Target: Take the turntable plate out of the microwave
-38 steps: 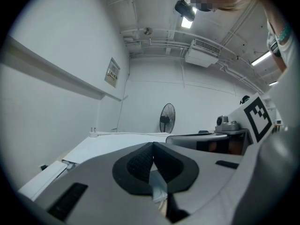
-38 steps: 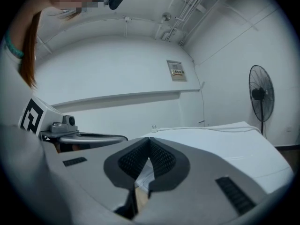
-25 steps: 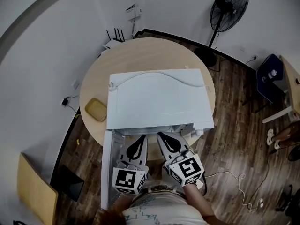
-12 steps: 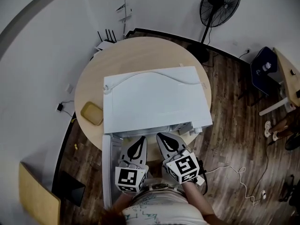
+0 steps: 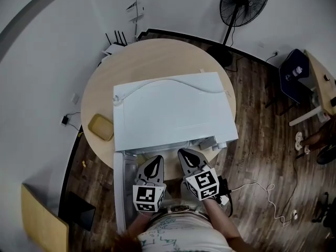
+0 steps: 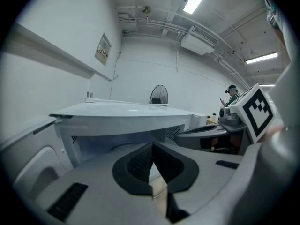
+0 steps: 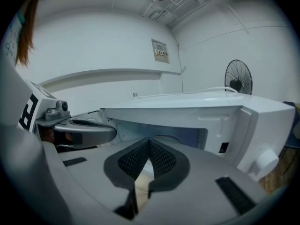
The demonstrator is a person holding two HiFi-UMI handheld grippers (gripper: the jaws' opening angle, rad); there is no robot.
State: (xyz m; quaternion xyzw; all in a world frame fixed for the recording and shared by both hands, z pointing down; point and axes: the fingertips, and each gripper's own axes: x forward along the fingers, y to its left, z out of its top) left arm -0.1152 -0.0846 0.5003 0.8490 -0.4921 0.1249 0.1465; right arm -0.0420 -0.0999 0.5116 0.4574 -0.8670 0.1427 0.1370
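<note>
A white microwave (image 5: 173, 112) stands on a round wooden table (image 5: 147, 56), its door (image 5: 121, 190) swung open to the left. Both grippers hover side by side just in front of the open cavity. My left gripper (image 5: 155, 161) is shut with nothing between its pads (image 6: 136, 165). My right gripper (image 5: 186, 155) is shut and empty too, its pads (image 7: 161, 161) touching. In the right gripper view the turntable plate shows only as a faint curved rim (image 7: 165, 138) inside the cavity (image 7: 187, 135), beyond the jaws. The head view hides the cavity's inside.
A white cable (image 5: 173, 84) lies on the microwave's top. A yellow dish (image 5: 100, 127) sits on the table's left side. A control knob (image 7: 263, 161) is at the microwave's right front. A standing fan (image 5: 239, 4) and a router (image 5: 116, 45) are behind the table.
Both grippers have sunk lower in front of the microwave opening and tipped slightly down. Both stayed shut. The head view has shifted a little.
</note>
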